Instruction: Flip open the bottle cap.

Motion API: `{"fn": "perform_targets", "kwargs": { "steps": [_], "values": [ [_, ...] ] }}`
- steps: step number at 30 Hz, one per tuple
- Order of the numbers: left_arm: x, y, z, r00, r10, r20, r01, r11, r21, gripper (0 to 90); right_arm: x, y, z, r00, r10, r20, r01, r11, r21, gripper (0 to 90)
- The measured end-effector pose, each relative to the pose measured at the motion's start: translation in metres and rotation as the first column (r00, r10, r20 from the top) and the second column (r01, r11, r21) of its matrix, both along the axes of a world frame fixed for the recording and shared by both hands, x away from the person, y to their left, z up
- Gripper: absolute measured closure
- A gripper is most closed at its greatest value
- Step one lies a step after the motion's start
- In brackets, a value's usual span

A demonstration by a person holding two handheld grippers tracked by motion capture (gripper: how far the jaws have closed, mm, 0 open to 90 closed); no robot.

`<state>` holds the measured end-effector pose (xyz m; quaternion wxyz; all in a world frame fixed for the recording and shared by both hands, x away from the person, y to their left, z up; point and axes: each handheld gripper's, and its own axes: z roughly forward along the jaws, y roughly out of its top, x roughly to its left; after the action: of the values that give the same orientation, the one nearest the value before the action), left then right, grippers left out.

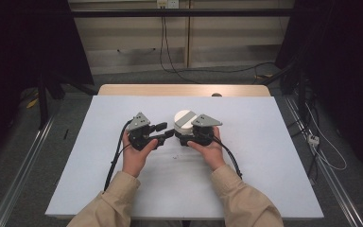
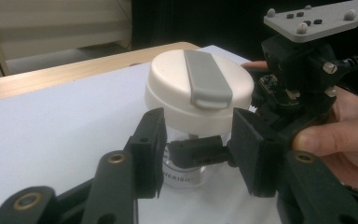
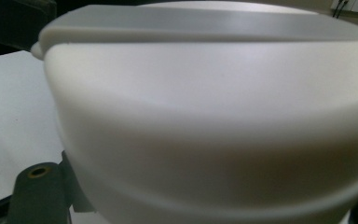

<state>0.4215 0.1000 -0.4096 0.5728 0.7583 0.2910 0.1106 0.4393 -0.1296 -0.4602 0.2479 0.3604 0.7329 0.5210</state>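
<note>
jar (image 1: 184, 124) on table (image 1: 264, 156), mid-back | left gripper (image 1: 163, 131) left of jar | right gripper (image 1: 185, 138) before it, clamping it

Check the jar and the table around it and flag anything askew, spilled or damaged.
Nothing stands out. The clear jar stands upright on the white table cover, its white lid sitting level with the grey strap flat across it. The right gripper is shut on the jar's body; the left gripper brackets it. No spill shows.

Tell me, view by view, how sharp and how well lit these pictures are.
High view: evenly lit white table, dark surroundings, all sharp. Left gripper view: lid in focus, near jaws soft. Right gripper view: lid too close, blurred, its underside shaded.
</note>
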Motion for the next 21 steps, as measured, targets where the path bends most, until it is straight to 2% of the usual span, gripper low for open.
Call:
{"fn": "perform_targets", "kwargs": {
  "steps": [5,7,11,15,21],
  "values": [
    [0.0026,-0.0017,-0.0016,0.9998,-0.003,-0.021,0.003,1.0,0.007,65.0,-0.0001,0.0,0.0,1.0,0.0,0.0,0.0,1.0,0.0,18.4],
    [0.0036,-0.0016,-0.0023,0.9998,-0.001,-0.021,0.002,0.9999,0.014,66.0,-0.0002,0.0001,0.0,1.0,0.0,0.0,0.0,1.0,-0.001,18.3],
    [0.0052,-0.003,-0.0025,0.9993,-0.017,-0.033,0.017,0.9998,0.01,74.3,0.0,0.0001,-0.0001,1.0,0.0,0.0,0.0,1.0,-0.001,18.3],
    [0.0053,-0.0056,-0.001,0.9988,-0.027,-0.041,0.027,0.9995,0.017,78.9,-0.0001,0.0002,-0.0001,1.0,0.0,-0.001,0.0,1.0,0.0,18.3],
    [0.0044,-0.0072,-0.0007,0.9984,-0.031,-0.047,0.033,0.9986,0.041,88.1,-0.0001,0.0002,-0.0002,1.0,0.0,-0.001,0.0,1.0,0.0,18.3]
  ]
}}
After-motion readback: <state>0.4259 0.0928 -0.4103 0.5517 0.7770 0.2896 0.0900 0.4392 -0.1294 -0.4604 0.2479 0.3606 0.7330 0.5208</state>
